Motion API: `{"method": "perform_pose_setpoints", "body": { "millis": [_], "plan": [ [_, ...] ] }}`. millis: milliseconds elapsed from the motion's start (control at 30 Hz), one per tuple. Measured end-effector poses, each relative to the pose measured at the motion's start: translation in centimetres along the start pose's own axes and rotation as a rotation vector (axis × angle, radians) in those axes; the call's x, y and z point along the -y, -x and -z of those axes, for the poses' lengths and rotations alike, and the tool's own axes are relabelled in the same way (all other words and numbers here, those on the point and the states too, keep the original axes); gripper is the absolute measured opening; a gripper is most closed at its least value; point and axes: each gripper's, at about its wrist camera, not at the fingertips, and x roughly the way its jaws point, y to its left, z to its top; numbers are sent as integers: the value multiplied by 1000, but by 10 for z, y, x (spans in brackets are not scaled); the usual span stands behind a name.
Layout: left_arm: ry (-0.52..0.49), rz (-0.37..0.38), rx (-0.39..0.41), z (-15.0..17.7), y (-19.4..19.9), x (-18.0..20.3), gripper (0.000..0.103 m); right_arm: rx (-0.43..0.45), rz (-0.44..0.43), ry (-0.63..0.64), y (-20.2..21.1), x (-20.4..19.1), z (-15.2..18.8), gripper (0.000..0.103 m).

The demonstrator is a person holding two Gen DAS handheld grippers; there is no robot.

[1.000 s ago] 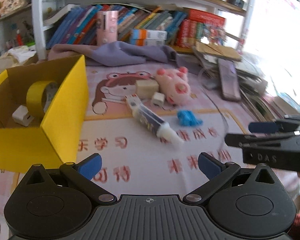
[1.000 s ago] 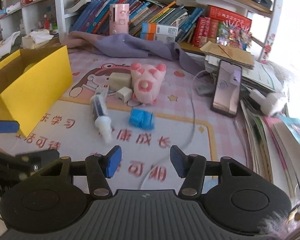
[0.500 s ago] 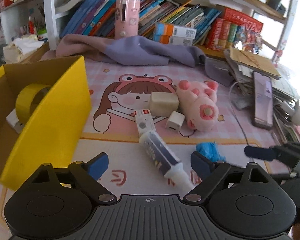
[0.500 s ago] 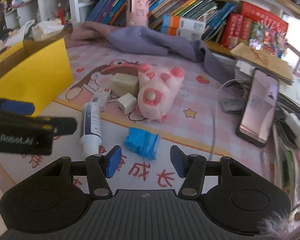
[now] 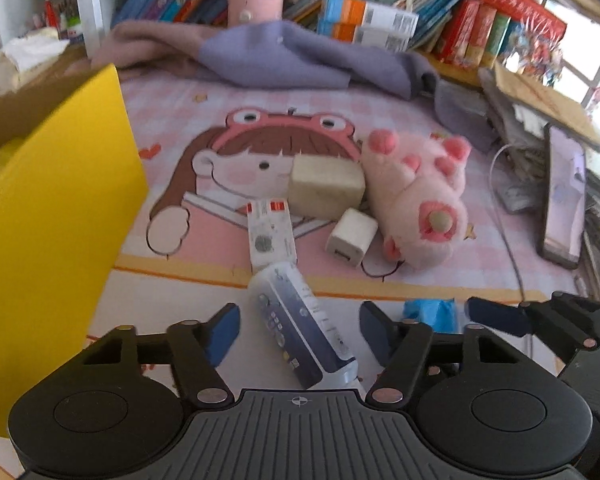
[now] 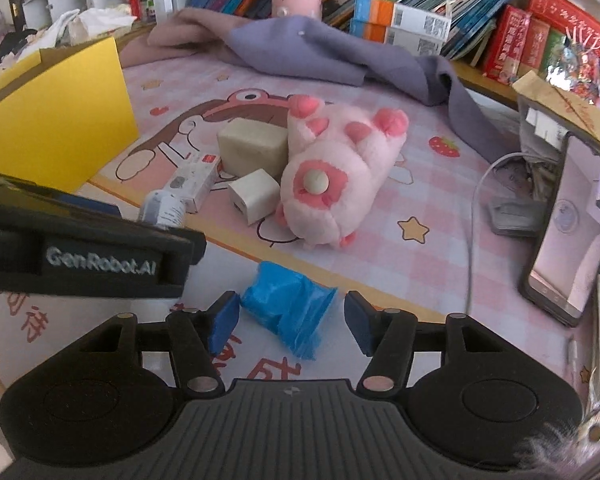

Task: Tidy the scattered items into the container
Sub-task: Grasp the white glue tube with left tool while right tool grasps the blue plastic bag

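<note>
The desk (image 5: 204, 80) carries a pink cartoon mat, with a purple cloth (image 5: 300, 60) heaped along its far edge. At the left stands the yellow box (image 5: 56, 216), the container, its near wall facing the scattered things. The pink plush toy (image 5: 420, 196) lies right of centre, a beige block (image 5: 326, 188) touching its left side and a white charger cube (image 5: 352, 236) just in front of the block. A small white carton (image 5: 270, 232) lies left of the cube, end to end with the white-and-navy tube (image 5: 300, 328). The left tool (image 5: 298, 330) straddles that tube; its jaws have just been closing, yet the pads stand clear of it. The right tool (image 6: 288, 322) brackets the crumpled blue bag (image 6: 286, 306), jaws just opening, pads beside it without pressing.
</note>
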Motion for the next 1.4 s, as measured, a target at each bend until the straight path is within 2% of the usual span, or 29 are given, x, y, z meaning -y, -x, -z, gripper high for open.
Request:
{"method": "perform_pose_setpoints", "body": {
  "millis": [33,233,467,533,700,1133,1400],
  "plan": [
    [-2,-1,-10,0,-3,0,50,-5,0,2,-2,1,0,58],
    [-22,24,-13,1,2,-5,37,-11,-1,-20,-4,13,0,56],
    [-33,28,-29,1,-4,-2,39,-3,-13,-19,-8,15,-1,58],
    [-39,26,-25,1,-4,-1,38,9,-25,-5,-7,13,0,50],
    [-12,50,-30,3,-1,-7,31,23,-17,30,-3,8,0,45],
    [-25,90,70,18,49,-13,31,108,-37,31,39,3,3,43],
    [-8,140,66,32,67,-22,31,143,-6,30,68,0,12,43]
  ]
}}
